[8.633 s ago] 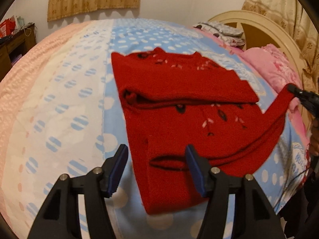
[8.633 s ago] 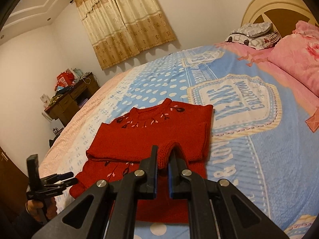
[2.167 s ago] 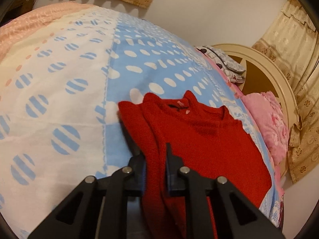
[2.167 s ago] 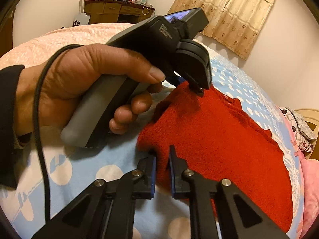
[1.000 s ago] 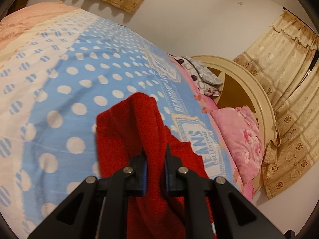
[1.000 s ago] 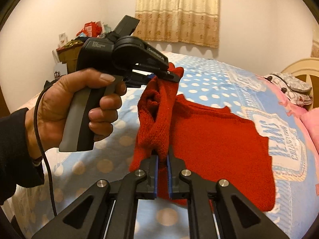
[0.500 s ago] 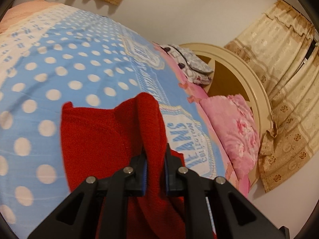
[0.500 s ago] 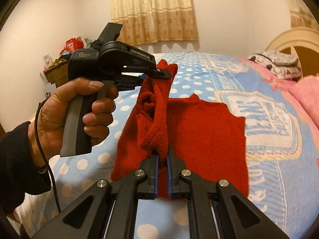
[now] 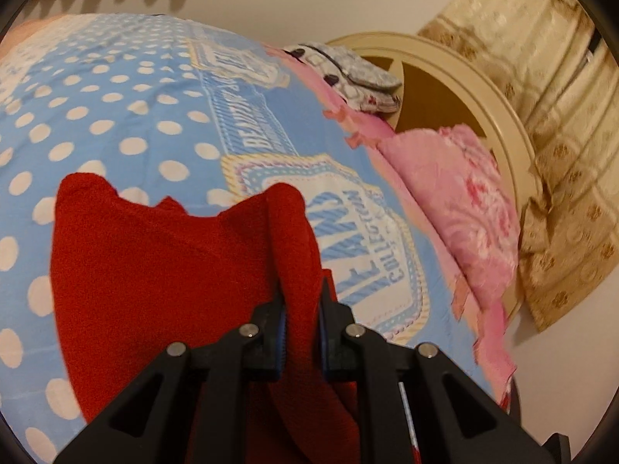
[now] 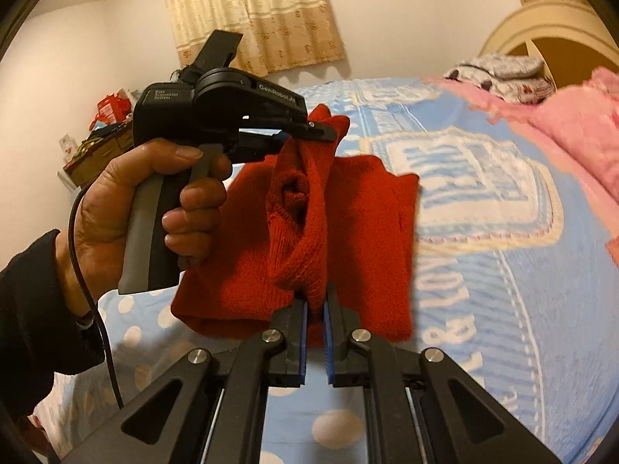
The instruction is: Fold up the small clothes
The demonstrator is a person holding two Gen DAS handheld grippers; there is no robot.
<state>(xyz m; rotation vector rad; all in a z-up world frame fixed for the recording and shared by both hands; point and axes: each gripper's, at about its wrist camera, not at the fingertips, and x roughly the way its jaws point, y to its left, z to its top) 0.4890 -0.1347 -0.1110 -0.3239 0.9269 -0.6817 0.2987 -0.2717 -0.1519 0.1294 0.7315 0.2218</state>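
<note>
Bedroom scene from my left wrist camera: a blue bedspread [image 9: 127, 123] dotted with white runs up to a cream headboard [image 9: 456, 77], with a pink pillow [image 9: 464, 201] and a grey patterned one [image 9: 348, 73] at its foot. My left gripper [image 9: 301, 309] has its jaws clamped on a thick bunched edge of the red sweater [image 9: 154, 278]; the fold stands up between the pads, while the rest of the garment spreads flat on the bedspread to the left of it.

From my right wrist camera I see the same bed under a curtained window [image 10: 251, 15], and a cluttered desk [image 10: 104, 135] against the far wall. My right gripper [image 10: 315, 317] is pinched tight on the near end of that lifted edge. A hand [image 10: 147, 201] in a dark sleeve holds the left gripper by its grey handle, its tip biting the far end of the edge. The raised knit sags and twists between the two holds, showing an opening I take for a cuff or a hem, though I cannot tell which.

My reading is that I am mid-fold, carrying one side of the sweater across its body. Next I would sweep both ends over together, at equal height and with the edge taut, lay it square on the flat part, then release.
</note>
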